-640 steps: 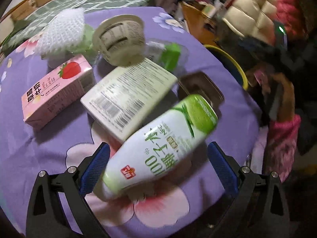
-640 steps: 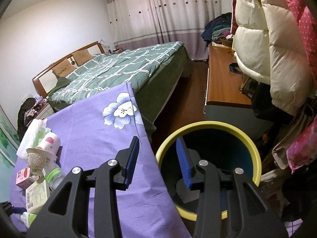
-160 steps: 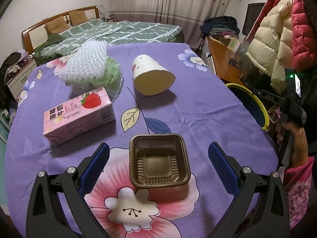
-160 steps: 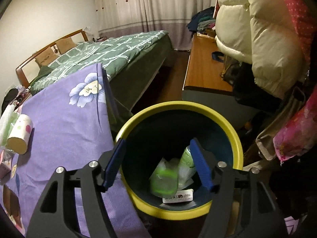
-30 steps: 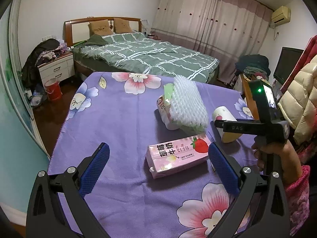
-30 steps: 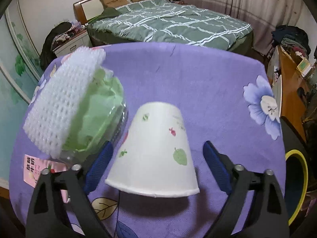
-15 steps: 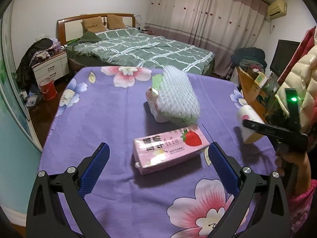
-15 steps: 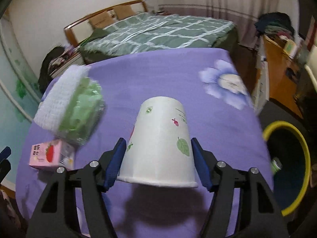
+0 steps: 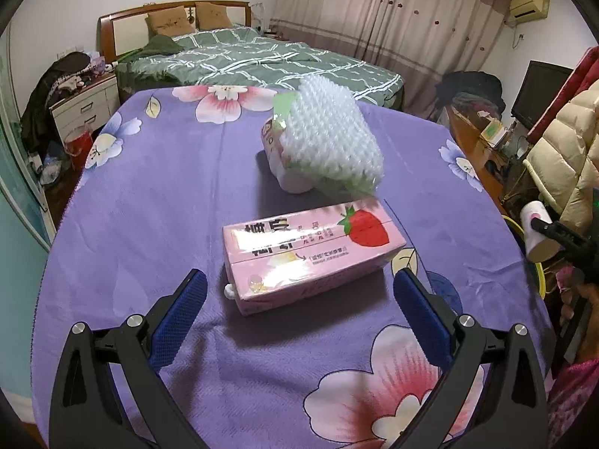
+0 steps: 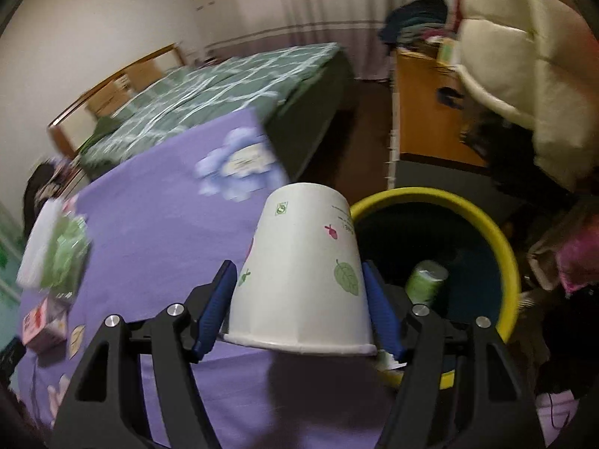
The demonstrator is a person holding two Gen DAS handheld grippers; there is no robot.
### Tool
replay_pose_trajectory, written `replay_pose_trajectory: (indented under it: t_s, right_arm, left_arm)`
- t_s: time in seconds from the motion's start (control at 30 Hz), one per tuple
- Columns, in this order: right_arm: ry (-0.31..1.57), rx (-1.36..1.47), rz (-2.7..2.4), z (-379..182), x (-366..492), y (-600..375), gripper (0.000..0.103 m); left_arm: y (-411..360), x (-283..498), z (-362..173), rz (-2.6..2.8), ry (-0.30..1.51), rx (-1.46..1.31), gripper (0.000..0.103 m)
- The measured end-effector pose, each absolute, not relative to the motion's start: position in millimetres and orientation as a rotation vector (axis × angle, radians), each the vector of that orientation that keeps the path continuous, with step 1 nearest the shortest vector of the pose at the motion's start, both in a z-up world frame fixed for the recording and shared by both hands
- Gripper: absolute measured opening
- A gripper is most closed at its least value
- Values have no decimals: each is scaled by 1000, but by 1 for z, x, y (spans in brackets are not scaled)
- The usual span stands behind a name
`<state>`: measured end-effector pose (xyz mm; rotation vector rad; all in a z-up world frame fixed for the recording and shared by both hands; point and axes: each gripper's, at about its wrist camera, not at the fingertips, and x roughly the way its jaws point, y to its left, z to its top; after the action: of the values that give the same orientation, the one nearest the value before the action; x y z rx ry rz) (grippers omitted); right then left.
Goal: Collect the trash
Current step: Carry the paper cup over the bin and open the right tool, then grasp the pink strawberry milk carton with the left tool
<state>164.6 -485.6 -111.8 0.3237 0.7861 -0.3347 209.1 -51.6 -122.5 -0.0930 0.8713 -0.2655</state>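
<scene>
My right gripper [image 10: 301, 305] is shut on a white paper cup [image 10: 303, 273] printed with leaves, held upside down at the table's edge beside the yellow-rimmed trash bin [image 10: 501, 239]. A green bottle [image 10: 426, 284] lies inside the bin. In the left wrist view the same cup [image 9: 537, 230] shows at the far right, off the table. My left gripper [image 9: 299, 314] hangs open just short of a pink strawberry milk carton [image 9: 310, 254] lying on the purple floral tablecloth [image 9: 149, 205]. Behind the carton sits a white foam net [image 9: 333, 138] on a green-and-pink package.
A green-quilted bed [image 9: 262, 63] stands beyond the table. A wooden desk [image 10: 423, 112] and hanging padded coats [image 10: 524, 60] are to the right of the bin. A person's hand in a pink sleeve [image 9: 572, 374] holds the right gripper.
The right gripper closed on the paper cup, lifted it off the table and swung it right to the bin. The left gripper sank toward the pink carton.
</scene>
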Motion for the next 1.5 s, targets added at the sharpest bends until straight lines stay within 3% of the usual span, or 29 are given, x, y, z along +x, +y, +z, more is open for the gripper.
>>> replay_pose_trajectory:
  t_s: [0.3,0.73,1.07,1.27,1.5]
  right_arm:
    - [785,342,-504,-128,161,-532,81]
    - [785,344,-464,-132,161,-523,83]
    - [773,347,-438,-128,158,-519,83]
    - [760,353,-428,-125,156,-519,84]
    - [755,352,-405,-123,156,-513,84]
  left_arm:
    - [-59,215,-136,-291,901,-72,98]
    - [-87,220,-152,-414,956,-45,98]
    - [-160,195,-146,-676,961,44,98]
    - [-148,186,-121,-657,877,68,98]
    - [-146,223,-122,-546,923,80,98]
